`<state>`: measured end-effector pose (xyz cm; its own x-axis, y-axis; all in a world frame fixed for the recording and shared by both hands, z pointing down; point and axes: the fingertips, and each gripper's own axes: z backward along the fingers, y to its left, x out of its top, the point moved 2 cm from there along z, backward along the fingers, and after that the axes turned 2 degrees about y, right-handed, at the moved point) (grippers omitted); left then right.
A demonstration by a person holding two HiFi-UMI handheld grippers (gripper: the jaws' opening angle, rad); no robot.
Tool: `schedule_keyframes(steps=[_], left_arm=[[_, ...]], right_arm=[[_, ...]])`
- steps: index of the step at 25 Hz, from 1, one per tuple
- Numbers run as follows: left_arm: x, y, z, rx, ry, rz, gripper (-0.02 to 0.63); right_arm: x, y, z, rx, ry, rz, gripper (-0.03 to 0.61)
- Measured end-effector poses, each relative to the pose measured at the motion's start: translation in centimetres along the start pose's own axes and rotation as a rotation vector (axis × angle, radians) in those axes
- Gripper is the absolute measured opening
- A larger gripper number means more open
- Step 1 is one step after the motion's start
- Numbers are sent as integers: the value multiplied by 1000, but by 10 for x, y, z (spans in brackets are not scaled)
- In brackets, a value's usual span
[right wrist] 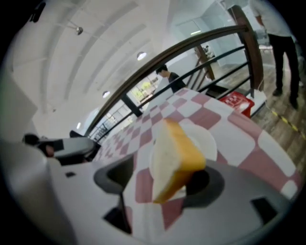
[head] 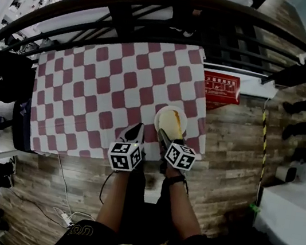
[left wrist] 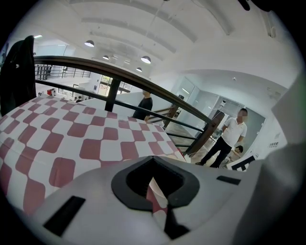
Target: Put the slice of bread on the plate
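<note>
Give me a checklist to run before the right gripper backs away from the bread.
1. Bread slice over the plate: ok. The head view shows it within the plate's outline.
2. Right gripper released: ok. Its jaws stand apart, and a gap shows on one side of the slice.
3. Slice lying flat: not ok. It stands tilted on edge, close against the other jaw.
4. Slice's lower edge resting on the plate: cannot tell.
5. Left gripper out of the way: ok. It is shut and empty, over the checked cloth beside the plate.
</note>
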<state>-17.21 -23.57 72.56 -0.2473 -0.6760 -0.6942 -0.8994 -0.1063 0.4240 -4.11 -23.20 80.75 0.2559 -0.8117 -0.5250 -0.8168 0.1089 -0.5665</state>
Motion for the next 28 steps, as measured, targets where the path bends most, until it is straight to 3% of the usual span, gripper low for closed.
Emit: schedule_keyframes(steps=[2, 8, 12, 21, 25, 28], left_arm=[[3, -3, 0, -5, -4, -4, 18], [16, -17, 0, -24, -22, -25, 18], [24, -25, 0, -29, -37, -39, 18], [57, -41, -4, -40, -83, -58, 18], [93, -61, 1, -63, -152, -100, 18], [119, -74, 10, -70, -207, -134, 18]], right_arm=[[1, -6, 0, -55, 19, 32, 349], [23, -20, 12, -163, -30, 174, 461], [42, -22, 16, -137, -111, 309, 524], [86, 34, 30, 25, -153, 491, 525], [129, 74, 50, 61, -246, 601, 522], [159, 92, 66, 95, -300, 596, 508]])
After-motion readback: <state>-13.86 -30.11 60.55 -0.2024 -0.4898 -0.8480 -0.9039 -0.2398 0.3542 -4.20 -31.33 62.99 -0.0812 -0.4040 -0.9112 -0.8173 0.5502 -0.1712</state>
